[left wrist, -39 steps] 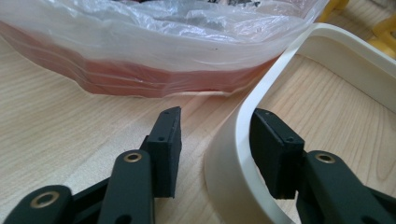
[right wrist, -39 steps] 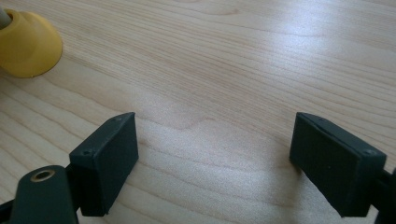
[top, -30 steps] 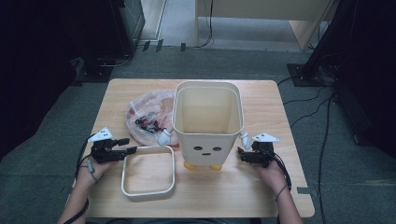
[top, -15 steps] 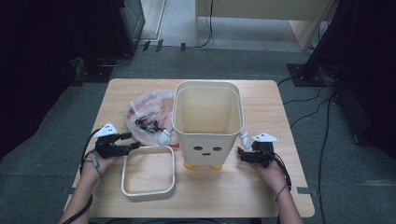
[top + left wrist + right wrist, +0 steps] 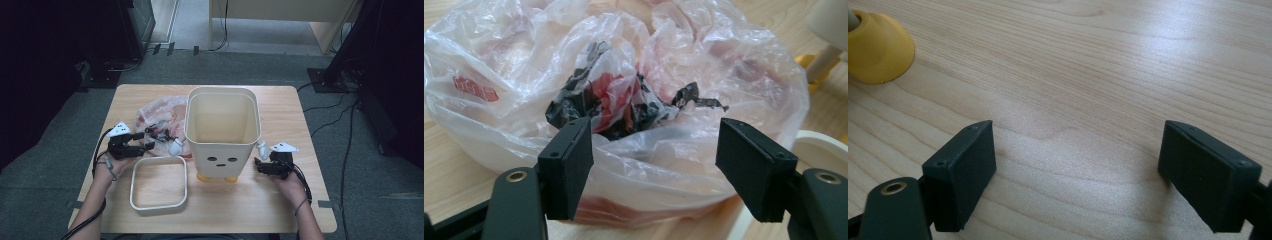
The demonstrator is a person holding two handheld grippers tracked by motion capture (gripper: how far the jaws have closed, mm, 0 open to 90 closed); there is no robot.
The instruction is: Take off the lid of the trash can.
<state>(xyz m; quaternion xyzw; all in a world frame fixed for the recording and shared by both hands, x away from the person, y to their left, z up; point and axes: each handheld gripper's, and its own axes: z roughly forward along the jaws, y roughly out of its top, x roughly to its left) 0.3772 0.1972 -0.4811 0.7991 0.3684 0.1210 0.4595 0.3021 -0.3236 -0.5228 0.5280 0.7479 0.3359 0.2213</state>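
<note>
A: What was seen btwn the left gripper [image 5: 651, 165] jaws?

B: A clear plastic bag [image 5: 624, 100], crumpled, w/ a dark wad of black, red & white film bunched in its middle and a small red print on 1 side. The jaws were found well apart and had just been opening; the bag lay ahead of and btwn them, but no pad was seen pressing on it.

A: And where was the bag placed?

B: On the wooden table [image 5: 300, 215], at the left of the cream bin [image 5: 222, 130], touching or just beside its wall. In the high view the left gripper [image 5: 146, 146] was pointed at the bag [image 5: 160, 117] from the near-left side.

A: The bin?

B: Upright, a face printed on its front, yellow feet. A white square ring [image 5: 159, 181] was laid flat near its left foot.

A: Right gripper [image 5: 1075, 175]?

B: Held wide open over bare tabletop, nothing gripped; 1 yellow foot [image 5: 878, 47] was seen at its upper left.
</note>
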